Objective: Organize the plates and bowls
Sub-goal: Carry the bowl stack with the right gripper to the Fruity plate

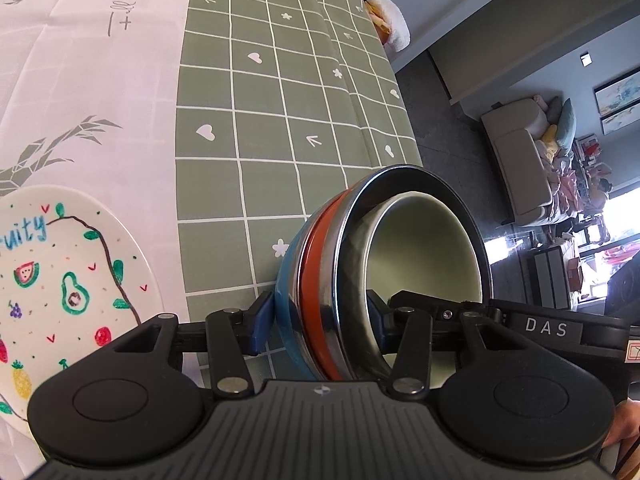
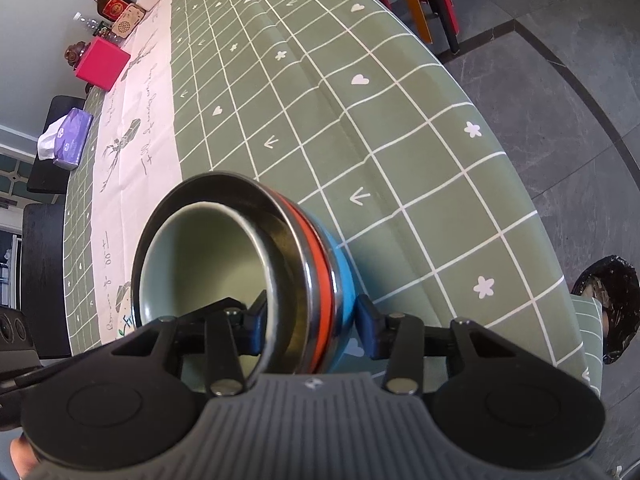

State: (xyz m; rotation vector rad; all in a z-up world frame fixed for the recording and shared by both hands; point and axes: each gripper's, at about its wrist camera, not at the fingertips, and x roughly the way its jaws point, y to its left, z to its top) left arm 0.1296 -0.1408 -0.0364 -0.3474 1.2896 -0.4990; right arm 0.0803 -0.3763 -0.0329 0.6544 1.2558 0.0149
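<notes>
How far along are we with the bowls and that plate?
Done: the bowl stack is nested, pale green bowl innermost, then steel, orange and blue. In hand: both the left tongs and right tongs straddle the stack's rim from opposite sides. Left: the fruit plate lies apart on the tablecloth, not yet grouped with the stack.

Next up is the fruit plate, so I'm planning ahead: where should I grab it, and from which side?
Take the fruit plate by its rim, probably the right-hand edge facing the green cloth. It lies flat on the table, so only the thin raised lip offers a pinch, one finger above and one slid beneath. Both grippers are occupied with the bowl stack for now.
</notes>
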